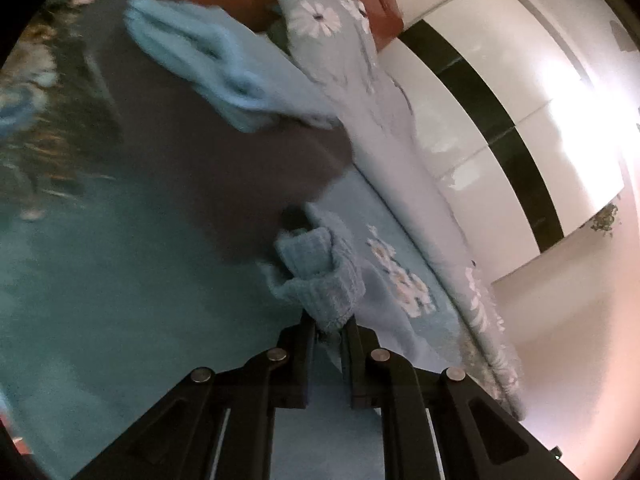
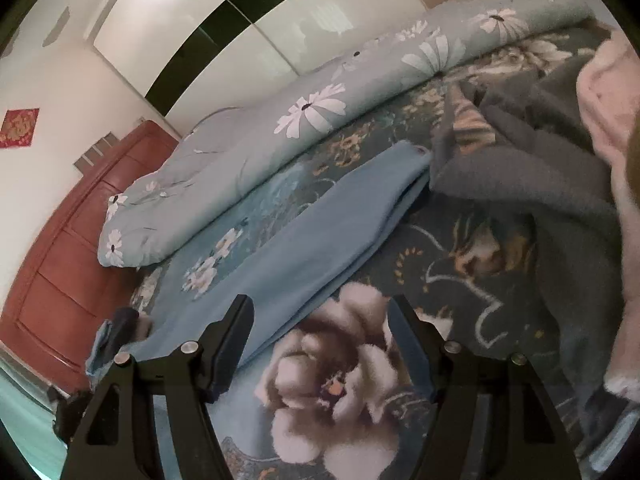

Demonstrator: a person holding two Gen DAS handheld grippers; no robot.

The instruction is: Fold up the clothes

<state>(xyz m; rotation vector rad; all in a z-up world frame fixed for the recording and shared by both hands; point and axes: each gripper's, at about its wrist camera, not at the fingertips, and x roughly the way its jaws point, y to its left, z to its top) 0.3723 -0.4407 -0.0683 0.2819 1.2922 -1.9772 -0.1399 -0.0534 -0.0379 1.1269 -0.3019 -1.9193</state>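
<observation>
A light blue knit garment [image 2: 320,224] lies stretched across the floral bed sheet [image 2: 460,248]. My left gripper [image 1: 330,326] is shut on its ribbed cuff [image 1: 320,276], which sticks up from between the pads. More of the blue garment [image 1: 208,64] shows blurred farther off, resting on a dark grey garment [image 1: 208,152]. In the right wrist view the grey garment [image 2: 520,176] is bunched at the right, beside the blue one. My right gripper [image 2: 320,312] stands open above a large white flower print, with nothing between its fingers.
A rolled pale blue daisy duvet [image 2: 280,128] lies along the far side of the bed. A red-brown wooden cabinet [image 2: 60,248] and a white wardrobe with a black stripe [image 2: 240,20] stand beyond. A person's pink fuzzy sleeve [image 2: 608,92] reaches in at the right edge.
</observation>
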